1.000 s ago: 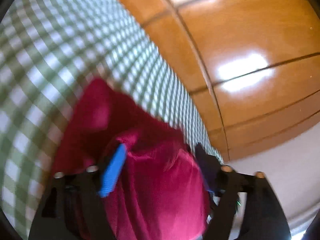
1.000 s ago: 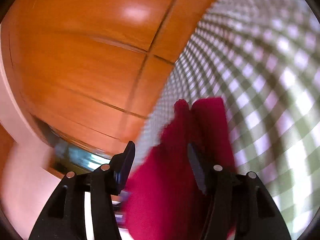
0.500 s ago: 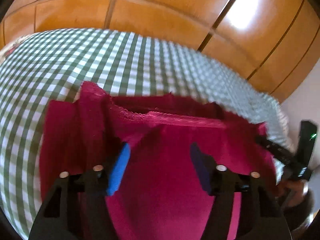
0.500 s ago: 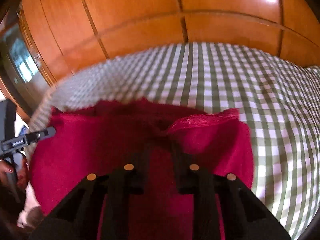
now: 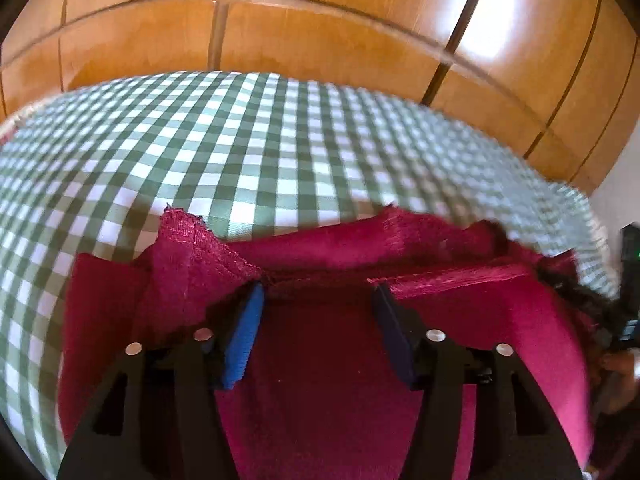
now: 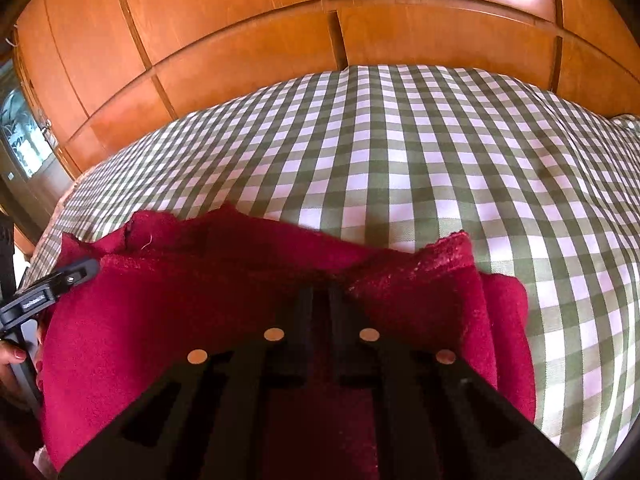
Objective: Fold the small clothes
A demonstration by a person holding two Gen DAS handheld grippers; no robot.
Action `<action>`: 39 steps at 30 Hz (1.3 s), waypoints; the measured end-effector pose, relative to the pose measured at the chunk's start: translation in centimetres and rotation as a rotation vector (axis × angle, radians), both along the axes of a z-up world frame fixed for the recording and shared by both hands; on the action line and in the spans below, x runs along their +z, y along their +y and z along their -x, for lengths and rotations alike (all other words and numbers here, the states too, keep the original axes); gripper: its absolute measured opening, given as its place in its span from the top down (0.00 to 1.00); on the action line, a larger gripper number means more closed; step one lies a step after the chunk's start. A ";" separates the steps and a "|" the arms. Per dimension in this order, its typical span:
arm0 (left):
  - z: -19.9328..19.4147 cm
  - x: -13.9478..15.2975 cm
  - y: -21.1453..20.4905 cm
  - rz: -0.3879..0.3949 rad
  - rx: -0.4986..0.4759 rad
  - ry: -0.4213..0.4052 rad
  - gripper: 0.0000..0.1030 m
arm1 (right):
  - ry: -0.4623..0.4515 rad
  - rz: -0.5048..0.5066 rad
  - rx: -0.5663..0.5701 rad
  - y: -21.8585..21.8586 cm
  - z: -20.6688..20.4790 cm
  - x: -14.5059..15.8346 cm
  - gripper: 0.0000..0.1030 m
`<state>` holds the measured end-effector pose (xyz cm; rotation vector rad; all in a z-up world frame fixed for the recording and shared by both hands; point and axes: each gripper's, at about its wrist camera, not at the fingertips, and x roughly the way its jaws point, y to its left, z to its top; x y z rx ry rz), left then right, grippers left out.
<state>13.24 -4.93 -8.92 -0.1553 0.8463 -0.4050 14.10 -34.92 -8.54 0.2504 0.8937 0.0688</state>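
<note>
A small crimson knit garment [image 5: 320,380] lies on a green-and-white checked cloth [image 5: 260,152]. In the left wrist view my left gripper [image 5: 318,292] is open, its blue-padded fingers [image 5: 240,340] wide apart over the garment near its upper hem. In the right wrist view the same garment [image 6: 180,320] spreads below my right gripper [image 6: 320,292], whose black jaws are nearly together and pinch the cloth at the hem. The left gripper's finger [image 6: 52,284] shows at the garment's left edge.
Glossy wooden panelled cabinet doors [image 6: 280,40] stand behind the checked surface. A window or glass door [image 6: 20,136] shows far left in the right wrist view. The right gripper's edge [image 5: 630,280] shows at the far right of the left wrist view.
Both views have swung from tilted, blurred angles to level ones facing the garment. The right gripper has closed on the hem; the left gripper stays open over the cloth.
</note>
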 end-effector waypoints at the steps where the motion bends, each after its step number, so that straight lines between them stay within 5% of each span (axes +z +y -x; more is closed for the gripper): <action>1: 0.5 0.3 0.9 0.054 0.008 -0.006 0.44 | -0.006 -0.007 0.001 -0.1 0.2 -0.1 0.95; 6: 4.4 2.1 5.8 0.235 0.147 -0.050 0.29 | -0.020 -0.023 0.001 -0.2 0.5 0.3 0.94; 9: 7.3 2.7 7.9 0.200 0.208 -0.073 0.29 | -0.033 -0.009 0.003 0.0 0.8 0.6 0.91; 11: 9.3 2.8 8.8 0.171 0.227 -0.088 0.29 | -0.067 -0.020 0.013 0.1 1.2 0.9 0.82; 13: 11.3 2.6 9.5 0.158 0.222 -0.082 0.29 | -0.099 -0.010 0.019 0.4 1.7 1.3 0.59; 17: 13.6 1.8 9.6 0.150 0.203 -0.050 0.29 | -0.115 0.052 0.028 1.6 2.1 1.7 0.43; 25: 14.2 0.8 8.7 0.017 0.214 -0.037 0.65 | -0.115 0.075 0.013 1.8 2.1 1.5 0.31; 29: 14.3 1.3 8.2 -0.030 0.204 -0.037 0.98 | -0.109 0.084 0.013 2.0 2.0 1.5 0.30; 39: 14.6 1.5 8.8 0.019 0.219 -0.023 0.97 | -0.106 0.081 0.017 2.0 1.8 1.3 0.29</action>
